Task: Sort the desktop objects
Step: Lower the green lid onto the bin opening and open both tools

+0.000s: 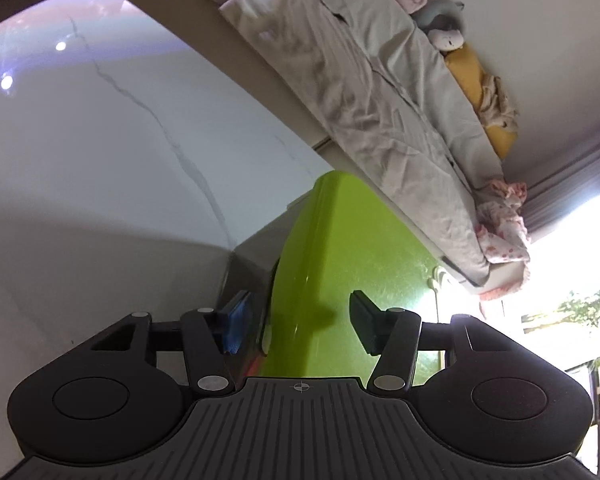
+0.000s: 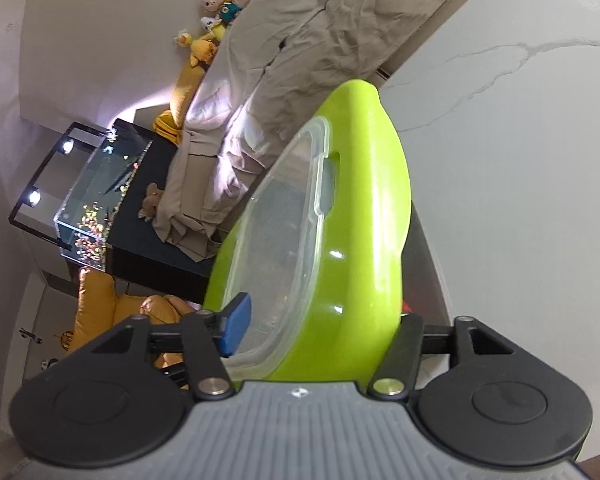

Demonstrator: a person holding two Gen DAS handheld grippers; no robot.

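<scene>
Left wrist view: the left gripper [image 1: 300, 322] straddled the edge of a lime-green container [image 1: 352, 264], blue pad [image 1: 236, 326] on one side and black pad [image 1: 364, 326] on the other. A gap showed between the black pad and the green face, so whether it was clenched on the edge or just spread around it — cannot tell. The white marble table [image 1: 100, 160] lay beside the container, bare where visible; a bed with grey sheets [image 1: 360, 100] ran behind.

Right wrist view: the right gripper [image 2: 316, 328] was clamped across the rim of the same lime-green container [image 2: 364, 220], blue pad [image 2: 234, 330] pressed on the clear plastic lid [image 2: 288, 240] and the other finger hidden behind the green wall. The container looked tipped on edge, held off the marble table [image 2: 520, 180] — apparently being carried. A fish tank [image 2: 96, 200] stood in the background.

Progress, as a judgement: mid-task, container in transit, not yet placed. No other desk items showed, so what remained to sort was unclear.
</scene>
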